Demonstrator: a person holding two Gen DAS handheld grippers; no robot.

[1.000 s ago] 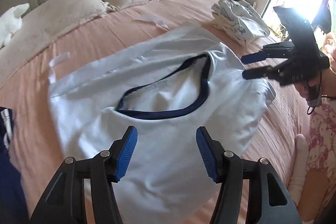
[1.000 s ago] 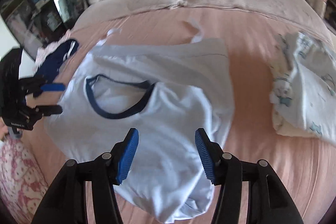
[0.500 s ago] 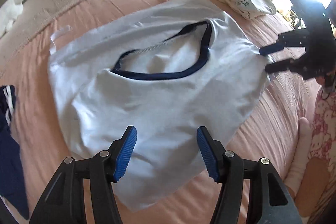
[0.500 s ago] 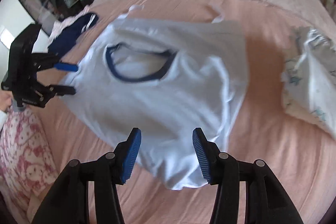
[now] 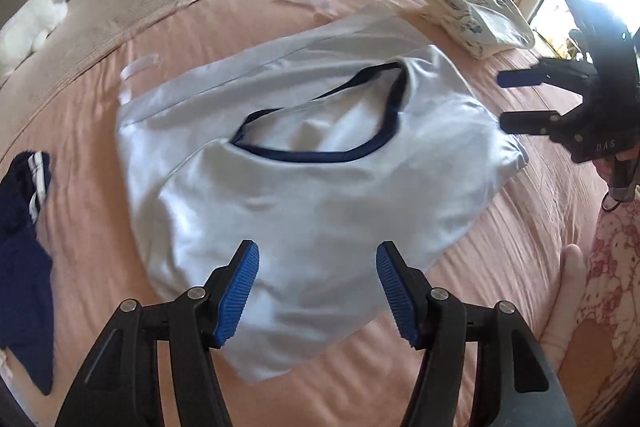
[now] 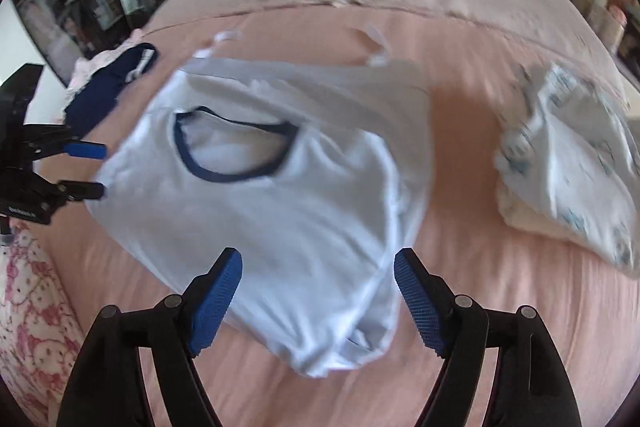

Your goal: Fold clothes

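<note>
T-shirt (image 5: pixel 304 187), pale blue with navy collar, lay on pink bed (image 5: pixel 520 247) just ahead of both tongs. Looked light, soft, limp; likely sags and slides. Left gripper (image 5: pixel 318 287) wide, empty. Right gripper (image 6: pixel 318 301) had just been opening, wide, nothing pinched. Best hold: sleeve edges or hem corners.

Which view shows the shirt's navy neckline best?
The left wrist view: the navy neckline on the white T-shirt is sharp and its whole loop is traceable. The right wrist view also shows the whole loop, but motion-blurred.
</note>
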